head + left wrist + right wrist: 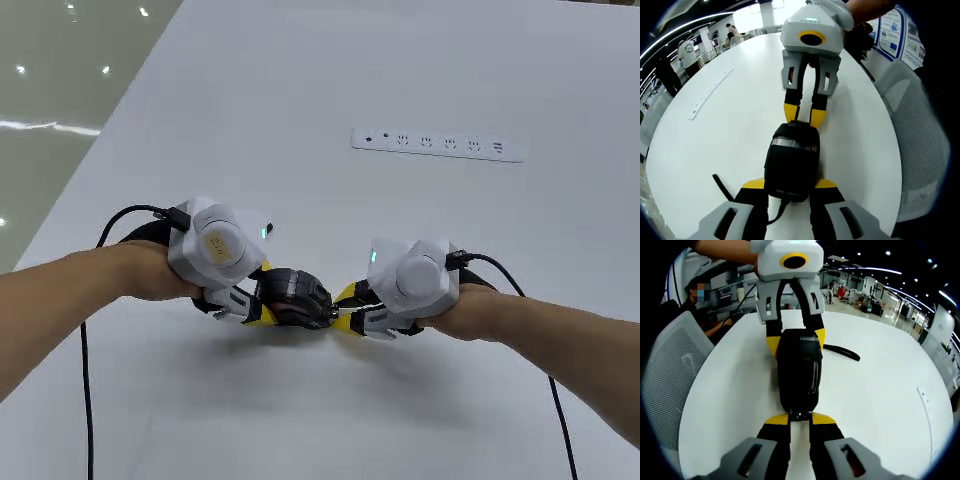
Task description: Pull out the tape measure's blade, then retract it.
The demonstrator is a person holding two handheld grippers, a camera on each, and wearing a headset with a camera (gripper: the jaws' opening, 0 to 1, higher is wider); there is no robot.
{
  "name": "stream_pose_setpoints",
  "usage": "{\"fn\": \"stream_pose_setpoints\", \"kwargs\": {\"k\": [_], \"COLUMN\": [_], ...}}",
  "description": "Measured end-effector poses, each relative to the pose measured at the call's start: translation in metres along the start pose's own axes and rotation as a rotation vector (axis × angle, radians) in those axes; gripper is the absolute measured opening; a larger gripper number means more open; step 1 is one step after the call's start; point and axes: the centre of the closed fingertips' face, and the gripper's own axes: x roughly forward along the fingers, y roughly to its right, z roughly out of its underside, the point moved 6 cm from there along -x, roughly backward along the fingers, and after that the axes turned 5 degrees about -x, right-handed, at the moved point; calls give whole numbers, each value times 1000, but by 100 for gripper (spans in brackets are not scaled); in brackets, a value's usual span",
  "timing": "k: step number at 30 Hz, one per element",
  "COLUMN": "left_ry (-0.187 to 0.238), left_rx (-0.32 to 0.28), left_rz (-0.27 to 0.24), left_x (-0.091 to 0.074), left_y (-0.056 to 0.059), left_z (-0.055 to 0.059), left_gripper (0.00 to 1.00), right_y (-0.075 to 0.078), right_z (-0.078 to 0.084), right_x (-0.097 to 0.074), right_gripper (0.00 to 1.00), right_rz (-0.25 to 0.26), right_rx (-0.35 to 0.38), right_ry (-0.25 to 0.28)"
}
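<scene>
Head view looks down on a big white table. A long white power strip lies flat on it. Well apart from the power strip, on the side nearer the person, two white grippers with yellow tips meet nose to nose.

The left gripper has its jaws spread as wide as the chunky black tape measure and squeezes it from both sides. The right gripper has its jaws almost closed, with just a thin slit between them. They pinch the small blade tip at the front of the tape measure.

The tape measure sits between the two grippers. Its long side runs from one gripper to the other, about in line with the power strip's long side. Its blade end points at the right gripper and its back end at the left gripper. I cannot tell if it touches the table.

From its back end a thin black strap sticks out on the power strip's side and lies on the table.
</scene>
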Motion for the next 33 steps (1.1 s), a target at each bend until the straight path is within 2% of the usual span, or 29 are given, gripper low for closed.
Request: {"fn": "stream_pose_setpoints", "kwargs": {"k": [33], "left_ry": [5], "left_rx": [-20], "left_rz": [4], "left_x": [0], "left_y": [0], "left_z": [0], "left_gripper": [29], "right_y": [0], "right_z": [7], "right_x": [-8], "right_gripper": [13], "right_rz": [-2], "right_rx": [1], "right_ry": [0]}}
